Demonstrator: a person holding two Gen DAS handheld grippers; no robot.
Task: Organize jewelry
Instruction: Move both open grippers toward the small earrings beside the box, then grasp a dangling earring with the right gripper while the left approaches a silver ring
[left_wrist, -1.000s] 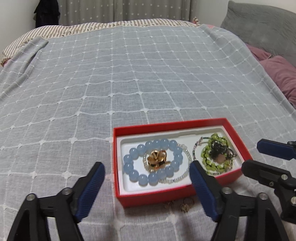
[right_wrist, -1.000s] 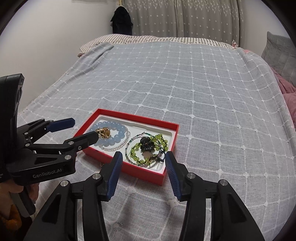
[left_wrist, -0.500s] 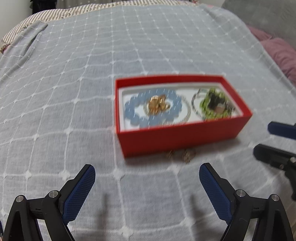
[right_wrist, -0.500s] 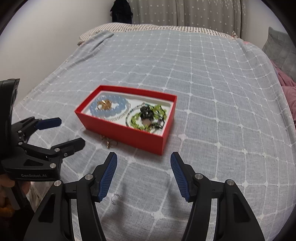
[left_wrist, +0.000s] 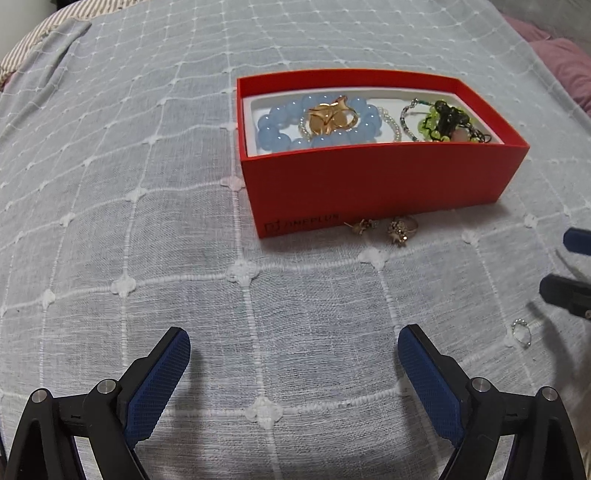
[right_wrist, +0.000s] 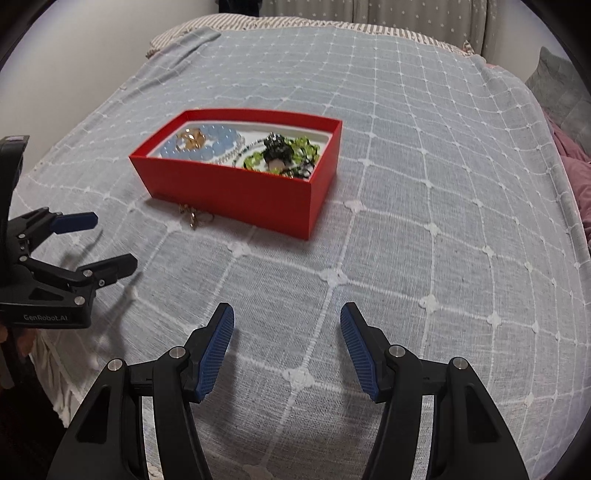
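A red box (left_wrist: 369, 184) (right_wrist: 236, 195) sits on the bed. It holds a blue bead bracelet (left_wrist: 280, 129), a gold flower piece (left_wrist: 330, 116) and a green bead bracelet tangled with dark jewelry (left_wrist: 441, 120). Small gold pieces (left_wrist: 400, 227) (right_wrist: 195, 218) lie on the blanket against the box's near wall. A small silver ring (left_wrist: 521, 332) lies at the right. My left gripper (left_wrist: 293, 343) (right_wrist: 107, 243) is open and empty, well short of the box. My right gripper (right_wrist: 286, 314) is open and empty; its fingertips (left_wrist: 576, 240) show in the left wrist view.
A grey checked blanket (right_wrist: 424, 184) covers the bed. Mauve pillows (left_wrist: 561, 66) lie at the right edge. The bed's left edge drops off beside the left gripper (right_wrist: 40, 354). Curtains (right_wrist: 388, 14) hang behind the bed.
Both grippers have drawn back and lowered from over the box, so it now sits farther ahead. The gold pieces and the silver ring have come into view.
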